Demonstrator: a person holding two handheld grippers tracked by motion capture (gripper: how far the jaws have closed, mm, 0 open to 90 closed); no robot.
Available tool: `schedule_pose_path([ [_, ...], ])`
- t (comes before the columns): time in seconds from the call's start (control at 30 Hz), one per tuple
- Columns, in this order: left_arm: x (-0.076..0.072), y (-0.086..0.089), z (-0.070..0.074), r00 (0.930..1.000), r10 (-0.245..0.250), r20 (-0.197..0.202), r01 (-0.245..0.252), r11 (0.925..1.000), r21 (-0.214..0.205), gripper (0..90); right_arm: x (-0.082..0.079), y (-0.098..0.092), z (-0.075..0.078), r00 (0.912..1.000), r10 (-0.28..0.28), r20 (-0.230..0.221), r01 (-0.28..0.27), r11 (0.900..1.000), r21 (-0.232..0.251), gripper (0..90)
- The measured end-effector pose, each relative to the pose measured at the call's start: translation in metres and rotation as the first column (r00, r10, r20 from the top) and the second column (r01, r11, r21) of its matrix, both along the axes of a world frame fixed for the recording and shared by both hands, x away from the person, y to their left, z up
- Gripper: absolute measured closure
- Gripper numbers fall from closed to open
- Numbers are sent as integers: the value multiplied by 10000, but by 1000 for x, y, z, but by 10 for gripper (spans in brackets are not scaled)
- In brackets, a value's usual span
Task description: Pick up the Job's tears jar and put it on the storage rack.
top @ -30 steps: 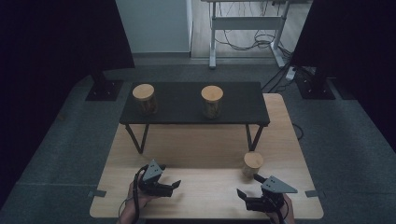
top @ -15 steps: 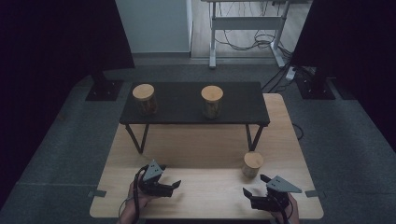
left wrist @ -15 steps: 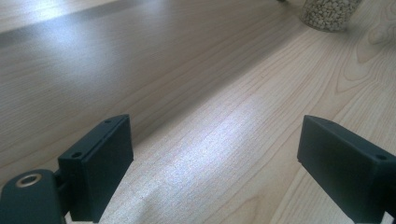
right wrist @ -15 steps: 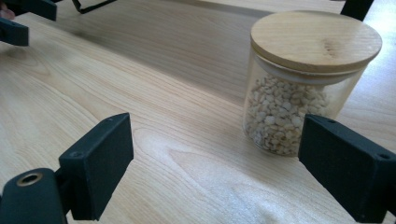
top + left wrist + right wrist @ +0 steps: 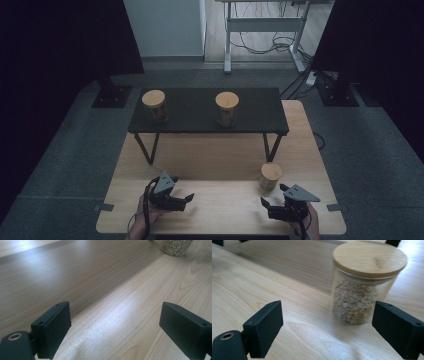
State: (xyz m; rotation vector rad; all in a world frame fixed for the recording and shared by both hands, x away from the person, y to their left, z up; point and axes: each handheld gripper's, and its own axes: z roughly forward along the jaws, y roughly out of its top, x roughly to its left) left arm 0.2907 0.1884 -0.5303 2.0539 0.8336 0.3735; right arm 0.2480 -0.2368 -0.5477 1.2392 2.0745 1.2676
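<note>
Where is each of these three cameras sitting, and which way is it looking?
High view: above the near edge, looking forward and down on the wooden table; forearms, left gripper and right gripper enter at the bottom.
Left gripper view: rides the left gripper, looking low across bare wood between its open jaws.
Right gripper view: rides the right gripper, facing the near jar.
Shared: that near jar appears in all three.

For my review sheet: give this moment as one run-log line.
right gripper: open, facing jar on wooden table, apart | left gripper: open, empty | shelf: two jars
</note>
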Motion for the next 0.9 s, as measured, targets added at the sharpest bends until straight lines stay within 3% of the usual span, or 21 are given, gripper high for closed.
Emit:
schedule_pose_path([
  [0.33, 1, 1, -1, 10000, 55, -30, -55, 10000, 20, 100, 17, -12, 0, 9994, -337, -6, 337, 9994, -13, 94],
  [0.9, 1, 1, -1, 10000, 84, 2, -84, 10000, 49, 100, 41, -5, -5, 9992, -344, -210, 338, 9991, -274, 94],
])
